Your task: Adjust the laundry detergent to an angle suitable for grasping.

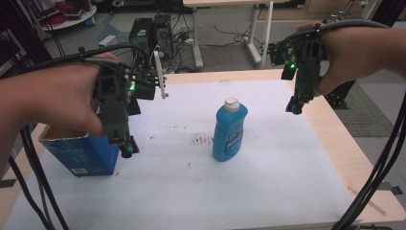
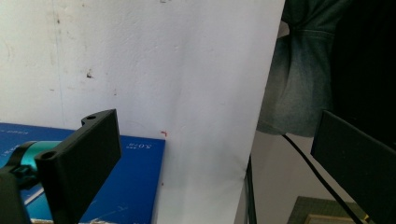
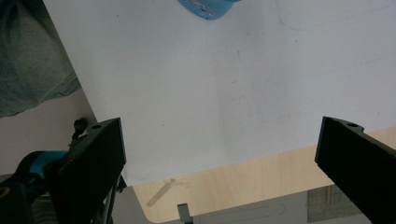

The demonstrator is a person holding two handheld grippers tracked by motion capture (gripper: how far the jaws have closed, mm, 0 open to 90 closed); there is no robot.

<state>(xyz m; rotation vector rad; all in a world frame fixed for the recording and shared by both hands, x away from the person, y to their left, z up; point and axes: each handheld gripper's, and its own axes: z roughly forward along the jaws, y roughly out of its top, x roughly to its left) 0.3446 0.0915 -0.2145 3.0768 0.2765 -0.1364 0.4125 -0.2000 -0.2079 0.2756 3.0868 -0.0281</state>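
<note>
A blue bottle (image 1: 230,130) with a white cap (image 1: 231,103) is seen upright near the middle of the white mat (image 1: 268,182), nothing touching it. A blue box (image 1: 81,153) is set well left of the bottle, at the mat's left edge.

The left gripper (image 1: 128,147) is held above the box, well left of the bottle; in the left gripper view its jaws are spread wide with nothing between them. The right gripper (image 1: 294,106) is held up to the right of the bottle, past the mat edge; in the right gripper view its jaws are likewise wide apart and empty, and the bottle's base (image 3: 208,7) is caught at the top edge.

The bottle is judged to be smooth plastic, somewhat squeezable and slippery under the pads. It looks mostly full, though fill level can't be read surely at this resolution, so moderate weight is expected. It is tall on a narrow base and easily tipped by a sideways knock. Best taken across the flat body near mid-height, below the shoulder, not by the cap.
</note>
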